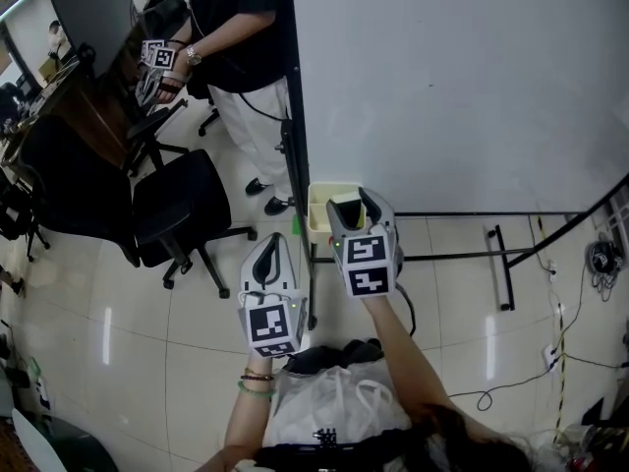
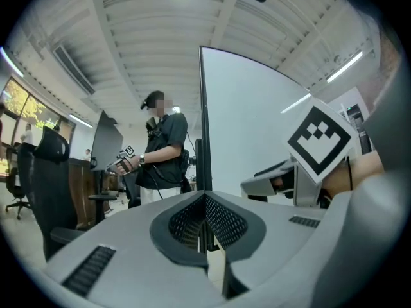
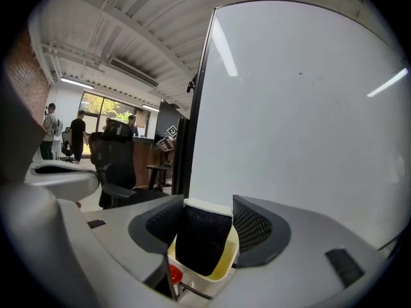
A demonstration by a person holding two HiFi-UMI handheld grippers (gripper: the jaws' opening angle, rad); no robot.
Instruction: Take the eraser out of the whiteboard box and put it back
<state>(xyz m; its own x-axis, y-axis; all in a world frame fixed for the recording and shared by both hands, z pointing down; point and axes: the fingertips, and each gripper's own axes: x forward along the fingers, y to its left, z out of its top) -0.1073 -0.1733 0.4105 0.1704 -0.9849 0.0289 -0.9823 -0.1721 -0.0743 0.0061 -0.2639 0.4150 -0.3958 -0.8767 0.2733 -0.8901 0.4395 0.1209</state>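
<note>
A black eraser (image 3: 202, 239) sits upright between the pads of my right gripper (image 3: 202, 220), which is shut on it. Its lower end hangs inside the cream whiteboard box (image 3: 223, 280), where a small red object (image 3: 173, 274) also lies. In the head view the box (image 1: 316, 205) hangs at the lower left corner of the whiteboard (image 1: 452, 77), with my right gripper (image 1: 352, 209) right over it. My left gripper (image 1: 272, 252) is held lower and to the left of the box, shut and holding nothing. Its pads meet in the left gripper view (image 2: 205, 226).
A person (image 1: 241, 28) stands left of the board holding another pair of grippers. Black office chairs (image 1: 182, 205) and a desk fill the left side. The board's stand bars (image 1: 501, 268) and loose cables (image 1: 491, 391) lie on the tiled floor at the right.
</note>
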